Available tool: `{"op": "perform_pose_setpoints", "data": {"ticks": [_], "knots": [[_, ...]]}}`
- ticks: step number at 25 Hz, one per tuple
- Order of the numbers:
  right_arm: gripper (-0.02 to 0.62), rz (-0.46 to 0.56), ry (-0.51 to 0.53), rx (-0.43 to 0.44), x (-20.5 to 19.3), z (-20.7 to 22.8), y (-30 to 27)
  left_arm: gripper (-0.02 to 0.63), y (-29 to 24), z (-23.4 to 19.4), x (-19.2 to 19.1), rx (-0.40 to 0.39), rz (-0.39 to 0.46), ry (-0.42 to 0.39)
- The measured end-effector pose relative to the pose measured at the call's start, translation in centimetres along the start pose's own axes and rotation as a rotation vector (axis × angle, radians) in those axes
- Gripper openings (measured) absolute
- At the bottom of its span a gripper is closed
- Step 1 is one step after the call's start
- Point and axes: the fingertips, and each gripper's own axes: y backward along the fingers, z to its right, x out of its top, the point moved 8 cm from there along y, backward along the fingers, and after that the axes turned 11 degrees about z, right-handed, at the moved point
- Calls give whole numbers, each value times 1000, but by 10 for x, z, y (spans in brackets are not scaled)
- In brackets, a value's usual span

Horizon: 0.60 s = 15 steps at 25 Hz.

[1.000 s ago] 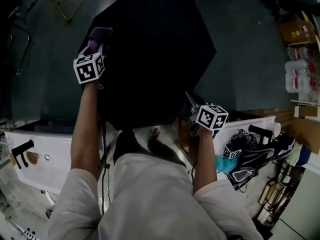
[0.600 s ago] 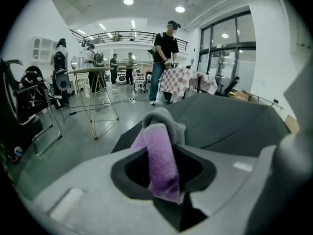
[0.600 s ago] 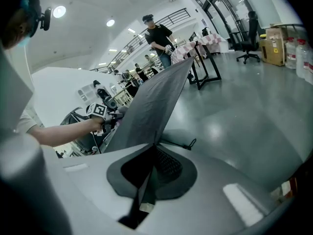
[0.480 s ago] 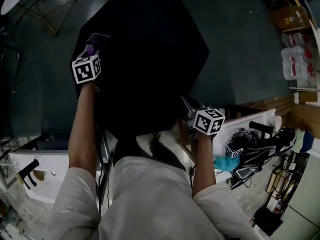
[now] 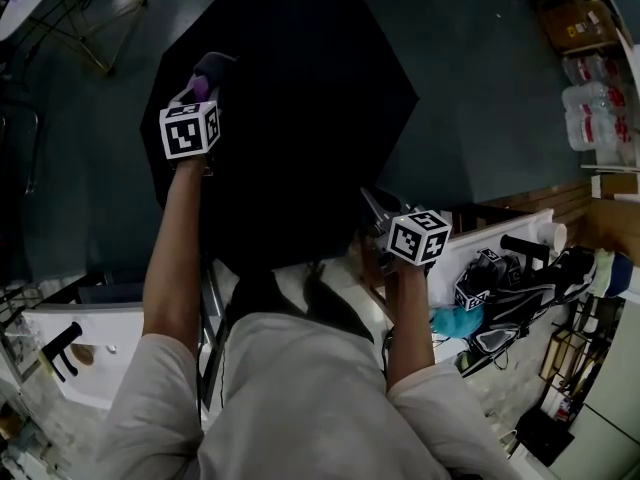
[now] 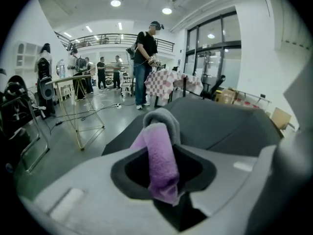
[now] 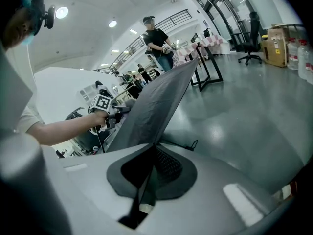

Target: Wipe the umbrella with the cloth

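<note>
The open black umbrella (image 5: 290,118) fills the middle of the head view, its canopy tilted away from me. My left gripper (image 5: 200,86) is shut on a purple and grey cloth (image 5: 207,68), which rests on the canopy near its left edge. In the left gripper view the cloth (image 6: 160,158) hangs folded between the jaws of the left gripper (image 6: 164,180), with the canopy (image 6: 225,126) just beyond. My right gripper (image 5: 375,213) is shut on the umbrella's near right rim. In the right gripper view the canopy edge (image 7: 151,106) runs down into the right gripper (image 7: 146,180).
A white table (image 5: 60,318) stands at lower left. Bags and black gear (image 5: 510,308) are piled at the right, with a cardboard box (image 5: 570,18) and water bottles (image 5: 590,118) beyond. A wire rack (image 5: 90,18) stands at upper left. People (image 6: 144,62) stand farther off.
My left gripper has slid with the cloth across the canopy, a little to the right and away from the left edge. The right gripper keeps its hold in place.
</note>
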Motion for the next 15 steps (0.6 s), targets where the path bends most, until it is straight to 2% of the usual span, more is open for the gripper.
{"op": "perform_pose_setpoints", "data": {"ticks": [6,15], "knots": [[6,-3,8,31,1,-2,-3,112,1,40,13,-87,21,-38],[6,64,-74,68,8,-5,1,110,20,109,22,-238,43,-45]]}}
